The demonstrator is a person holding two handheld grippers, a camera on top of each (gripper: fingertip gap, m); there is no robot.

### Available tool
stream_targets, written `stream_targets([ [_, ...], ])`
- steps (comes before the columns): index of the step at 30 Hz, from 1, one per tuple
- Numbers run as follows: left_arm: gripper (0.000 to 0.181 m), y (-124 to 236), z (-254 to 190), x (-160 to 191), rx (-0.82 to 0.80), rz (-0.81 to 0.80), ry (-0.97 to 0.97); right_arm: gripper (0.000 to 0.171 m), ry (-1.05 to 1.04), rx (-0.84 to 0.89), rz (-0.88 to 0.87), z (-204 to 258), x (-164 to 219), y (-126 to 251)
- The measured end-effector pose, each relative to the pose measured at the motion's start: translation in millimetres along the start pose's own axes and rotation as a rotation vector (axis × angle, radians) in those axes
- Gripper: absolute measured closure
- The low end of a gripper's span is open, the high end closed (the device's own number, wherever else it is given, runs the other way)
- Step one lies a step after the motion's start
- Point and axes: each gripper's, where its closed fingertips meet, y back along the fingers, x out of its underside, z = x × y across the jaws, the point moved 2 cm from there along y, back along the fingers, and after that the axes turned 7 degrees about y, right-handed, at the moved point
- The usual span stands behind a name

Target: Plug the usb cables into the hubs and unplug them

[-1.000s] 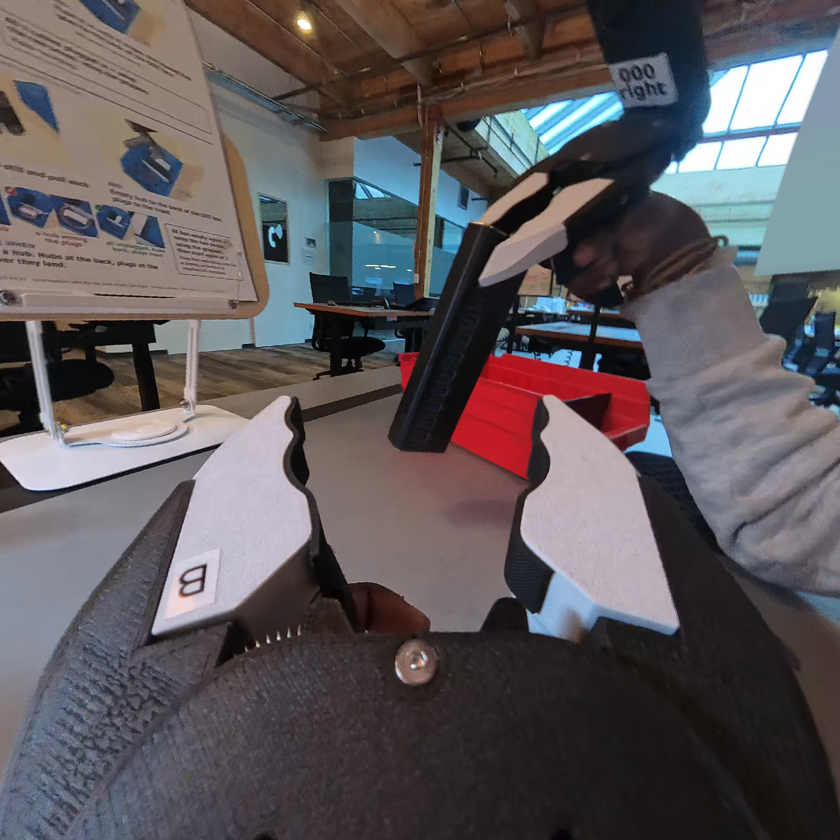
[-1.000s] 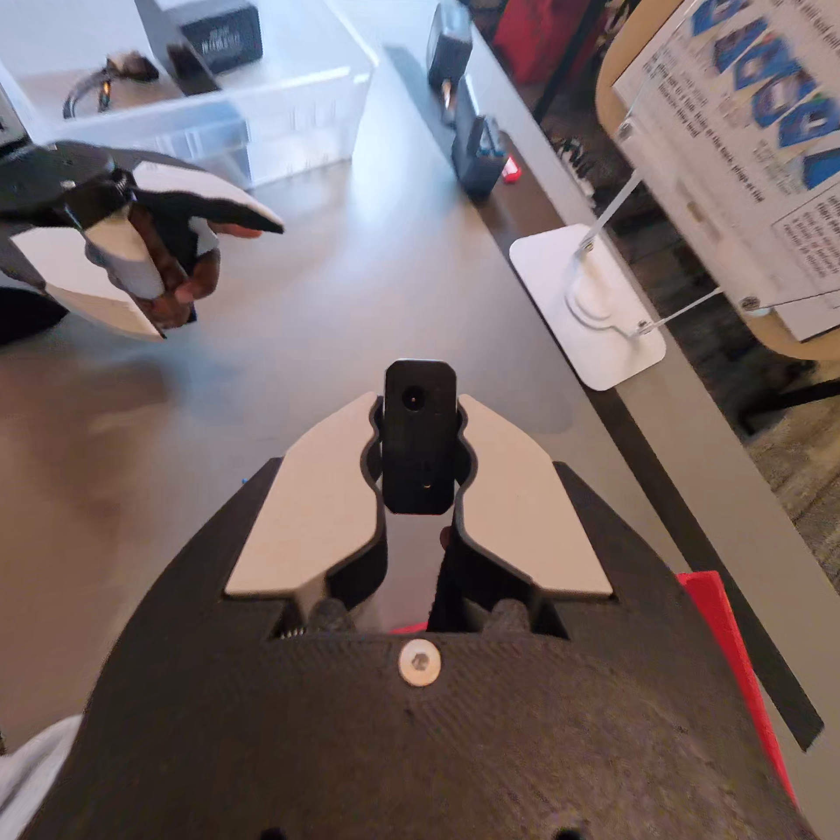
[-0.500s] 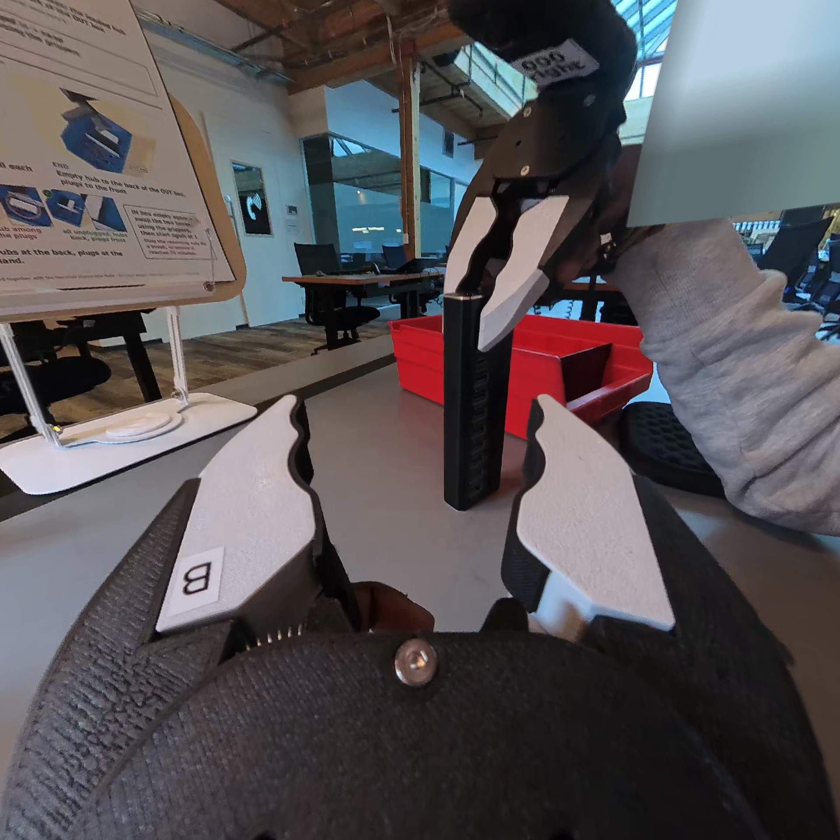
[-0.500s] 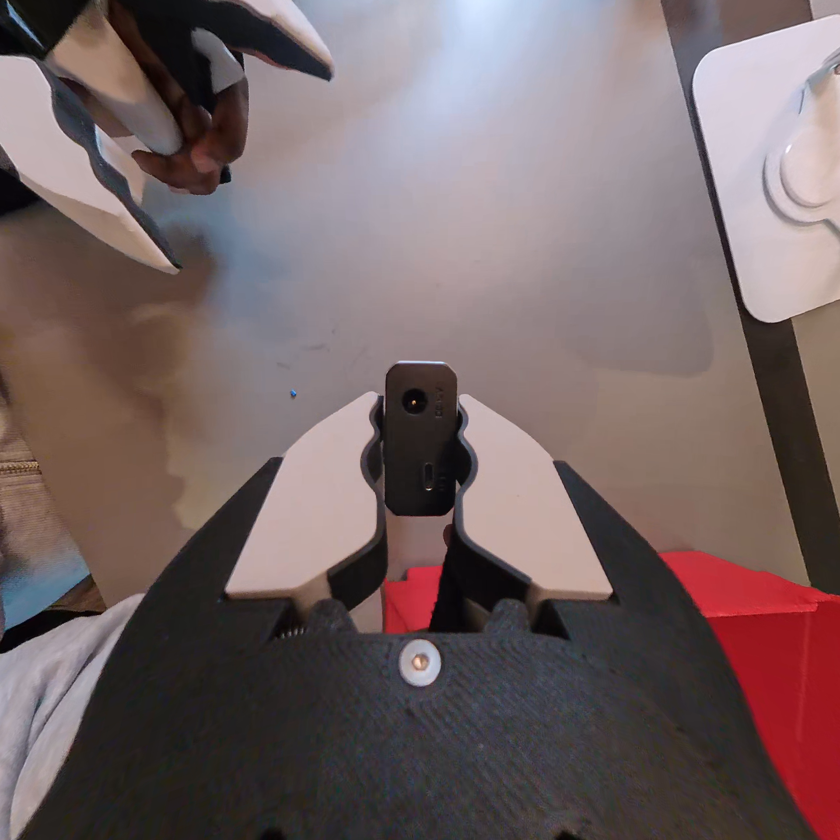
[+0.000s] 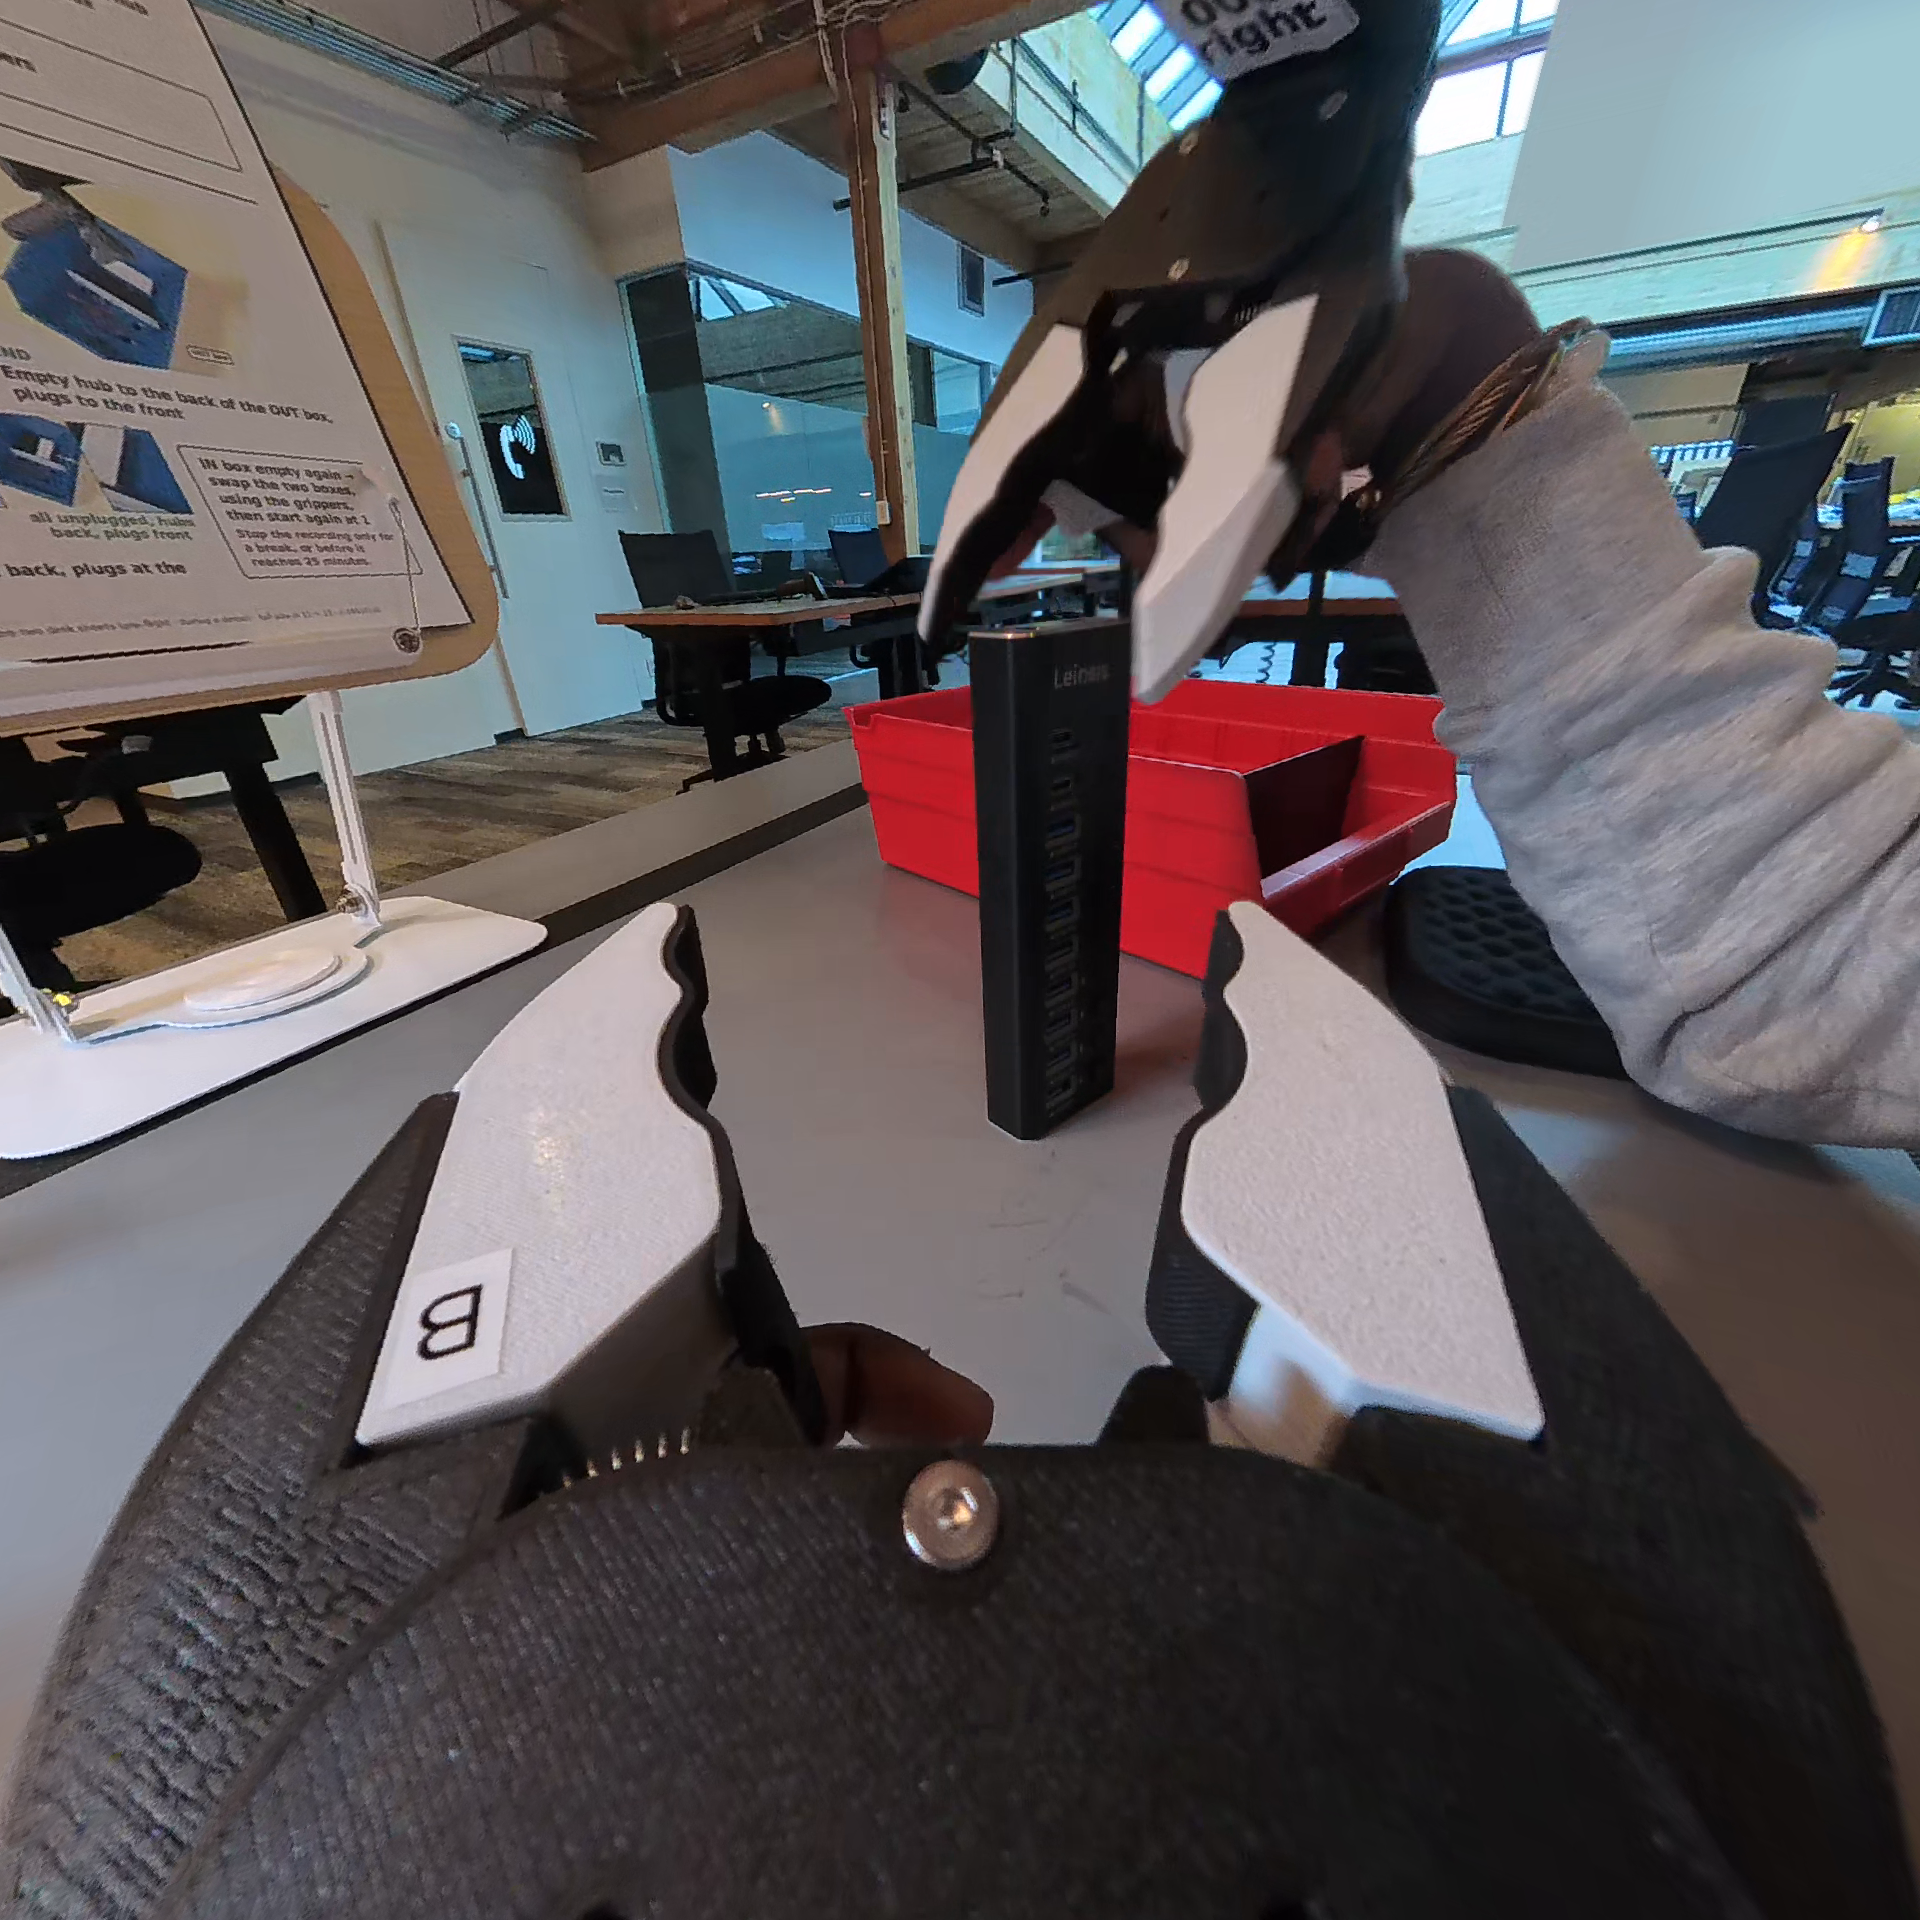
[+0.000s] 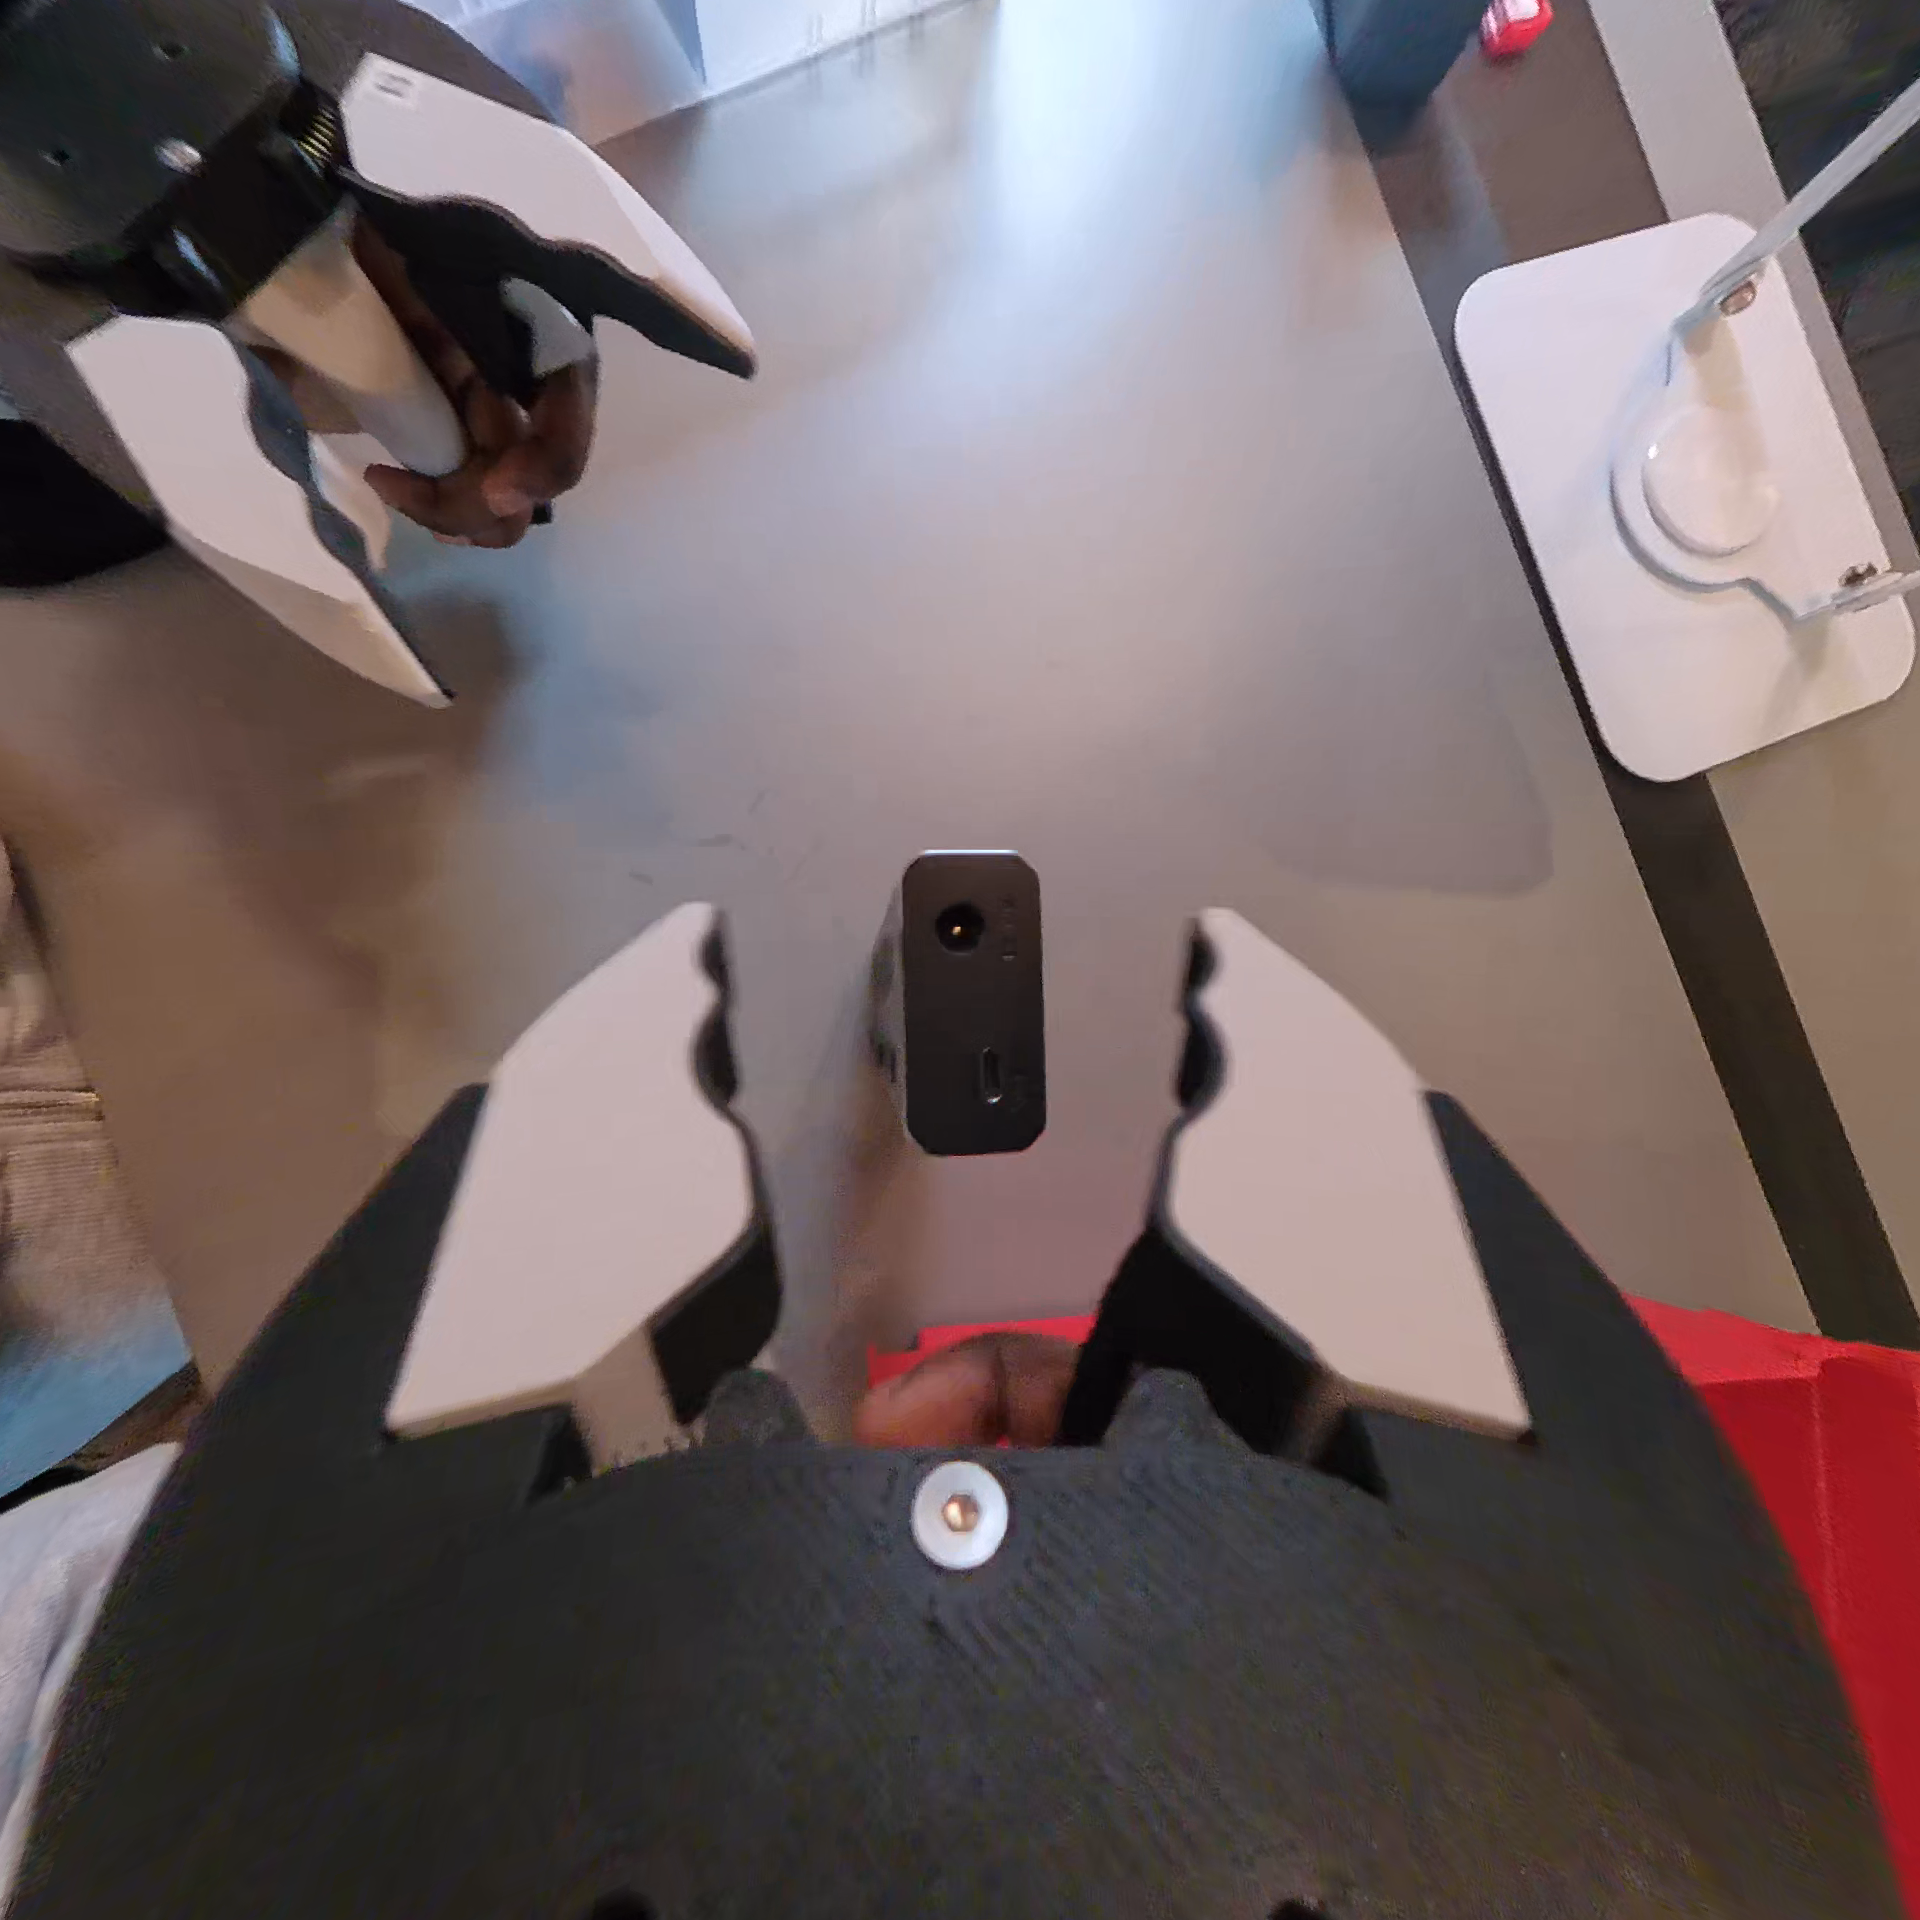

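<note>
A black USB hub point(image 5: 1049, 883) stands upright on its end on the grey table point(image 5: 883, 1195), with its row of ports facing my left gripper. My right gripper point(image 5: 1039, 660) hovers just above its top, open, and is not touching it. In the right wrist view I look straight down on the hub's top end point(image 6: 971, 1003), which sits between my right gripper's point(image 6: 951, 920) spread fingers. My left gripper point(image 5: 951, 925) is open and empty, low over the table, a short way in front of the hub. It also shows in the right wrist view point(image 6: 587, 530). No cables are in view.
A red bin point(image 5: 1174, 831) with a dark divider stands right behind the hub; it also shows in the right wrist view point(image 6: 1766, 1455). An instruction sign point(image 5: 208, 312) on a white base point(image 6: 1683, 499) stands at the table's edge. A black honeycomb pad point(image 5: 1486, 966) lies under the right sleeve. The black USB hub point(image 5: 1049, 883) is about 6 cm from my right fingertips.
My right gripper swung the hub from tilted to upright, set it on the table, then opened and let it go. My left gripper stayed open and came a little closer.
</note>
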Motion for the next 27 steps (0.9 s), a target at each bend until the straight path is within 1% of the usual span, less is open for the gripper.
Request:
stream_targets([
  [1, 0.089, 0.0, -0.8, -0.6, 0.004, -0.003, -0.003, 0.071, 0.0, 0.008, -0.018, 0.4, -1.4, 5.0],
  [2, 0.089, 0.2, -1.5, -1.3, 0.007, -0.008, -0.004, 0.06, -0.001, 0.035, -0.046, -1.2, -3.4, 11.5],
  [5, 0.089, 0.5, -2.5, -2.9, 0.011, -0.017, -0.008, 0.041, 0.027, 0.12, -0.225, -3.1, -17.7, 43.1],
  [7, 0.088, 0.5, -2.4, -3.3, 0.009, -0.02, -0.008, 0.03, 0.077, 0.266, -0.401, -10.4, -30.6, 74.4],
  [8, 0.085, 0.3, -2.4, -3.2, 0.008, -0.02, -0.007, 0.025, 0.094, 0.401, -0.525, -19.3, -38.7, 95.6],
  [10, 0.08, -0.4, -2.9, -1.9, 0.012, -0.014, -0.007, 0.027, 0.089, 0.755, -0.863, -39.6, -49.5, 156.6],
  [11, 0.078, -0.9, -4.0, -0.6, 0.019, -0.007, -0.009, 0.028, 0.075, 0.864, -0.984, -42.0, -47.5, 184.7],
  [12, 0.077, -1.4, -5.2, 0.7, 0.025, 0.0, -0.013, 0.026, 0.051, 0.91, -1.092, -39.6, -44.3, 205.6],
  [14, 0.076, -2.5, -8.2, 3.2, 0.04, 0.013, -0.028, 0.025, 0.03, 0.969, -1.21, -34.1, -33.0, 233.6],
  [19, 0.076, -4.0, -18.2, 3.9, 0.085, 0.031, -0.048, 0.025, -0.014, 1.243, -1.372, -27.8, 0.4, 288.8],
  [21, 0.076, -1.1, -27.9, -9.5, 0.122, 0.012, -0.06, 0.025, -0.033, 1.329, -1.446, -22.0, 12.0, 306.7],
  [23, 0.077, 6.8, -33.8, -34.0, 0.115, -0.018, -0.095, 0.025, -0.058, 1.408, -1.556, -13.0, 24.3, 325.2],
  [24, 0.081, 14.4, -32.7, -46.8, 0.084, -0.011, -0.121, 0.025, -0.07, 1.44, -1.626, -6.7, 31.1, 334.2],
  [25, 0.09, 25.0, -25.1, -58.0, 0.012, 0.024, -0.157, 0.025, -0.07, 1.449, -1.703, 0.8, 36.6, 341.5],
  [27, 0.1, 60.4, 5.8, -72.2, -0.197, 0.17, -0.238, 0.025, -0.034, 1.385, -1.823, 15.0, 39.6, 349.1],
])
